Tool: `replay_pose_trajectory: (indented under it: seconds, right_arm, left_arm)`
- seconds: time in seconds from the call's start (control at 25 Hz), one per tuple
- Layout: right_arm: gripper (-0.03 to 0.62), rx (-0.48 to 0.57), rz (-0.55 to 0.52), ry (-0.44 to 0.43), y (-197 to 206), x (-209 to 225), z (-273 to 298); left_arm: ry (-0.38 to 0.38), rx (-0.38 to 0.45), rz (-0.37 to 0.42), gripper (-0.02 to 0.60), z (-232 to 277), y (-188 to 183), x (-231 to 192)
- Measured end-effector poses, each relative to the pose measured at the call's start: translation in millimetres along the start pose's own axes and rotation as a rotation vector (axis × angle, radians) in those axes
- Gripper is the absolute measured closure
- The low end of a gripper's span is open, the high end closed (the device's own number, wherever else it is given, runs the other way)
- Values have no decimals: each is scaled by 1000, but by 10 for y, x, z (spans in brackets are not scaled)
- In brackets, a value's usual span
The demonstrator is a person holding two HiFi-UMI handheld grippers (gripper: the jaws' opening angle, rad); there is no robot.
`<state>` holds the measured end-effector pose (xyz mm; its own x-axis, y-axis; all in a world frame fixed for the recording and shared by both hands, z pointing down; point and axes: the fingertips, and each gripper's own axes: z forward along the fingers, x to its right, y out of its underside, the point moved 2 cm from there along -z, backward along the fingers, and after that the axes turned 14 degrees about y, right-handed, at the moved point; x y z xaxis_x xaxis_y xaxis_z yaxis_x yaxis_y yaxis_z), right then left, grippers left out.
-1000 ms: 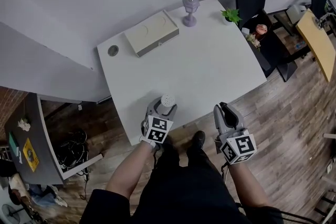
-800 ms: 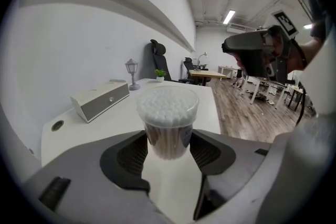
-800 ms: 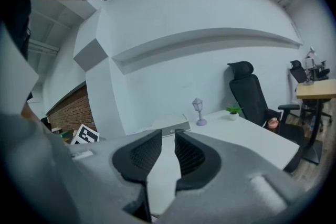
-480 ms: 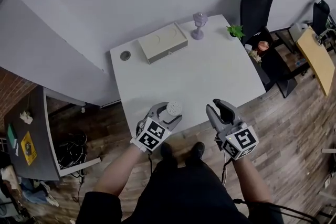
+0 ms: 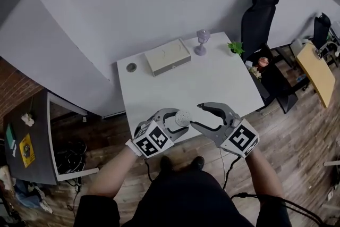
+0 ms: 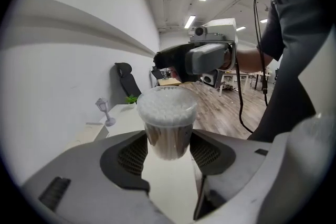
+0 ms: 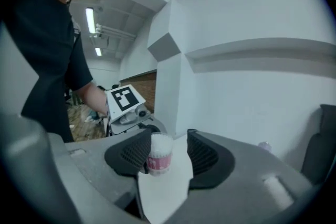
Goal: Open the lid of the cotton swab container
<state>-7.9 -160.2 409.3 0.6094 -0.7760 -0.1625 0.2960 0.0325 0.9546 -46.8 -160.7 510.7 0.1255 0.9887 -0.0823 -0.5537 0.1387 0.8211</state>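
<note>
The cotton swab container (image 5: 183, 117) is a clear plastic tub packed with white swab tips, closed by a clear lid. It is held above the near edge of the white table (image 5: 212, 82). My left gripper (image 5: 175, 124) is shut on the tub's body (image 6: 167, 123), its pads pressing both sides. My right gripper (image 5: 196, 116) points left at the lid end, and its jaws are opening. In the right gripper view the container (image 7: 159, 153) sits between the right gripper (image 7: 164, 157) jaws near the left pad, with a gap on the other side. No pad presses on it.
A cream flat box (image 5: 167, 57), a lilac lantern-shaped ornament (image 5: 201, 41) and a small potted plant (image 5: 235, 48) stand along the table's far side. A cable hole (image 5: 130, 67) is at the far left corner. A black office chair (image 5: 257, 13) stands beyond, on wood floor.
Both grippers have swung in to face each other at the table's near edge. The right one turned left toward the container and its jaws widened. The left grip is unchanged.
</note>
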Motion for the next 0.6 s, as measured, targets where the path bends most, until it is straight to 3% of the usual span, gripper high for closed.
replay_pose_trajectory:
  seconds: [0.12, 0.28, 0.52, 0.6]
  right_arm:
    - [336, -26, -118, -117, -47, -209, 15]
    - [298, -81, -232, -208, -22, -343, 31]
    - [299, -143, -325, -268, 162, -471, 39]
    - [332, -142, -323, -272, 185, -486, 48]
  left_arm:
    - [27, -32, 50, 334, -41, -103, 82]
    - [71, -78, 113, 334, -69, -173, 184]
    - [128, -93, 141, 334, -51, -182, 323]
    - [136, -102, 145, 334, -47, -164, 342]
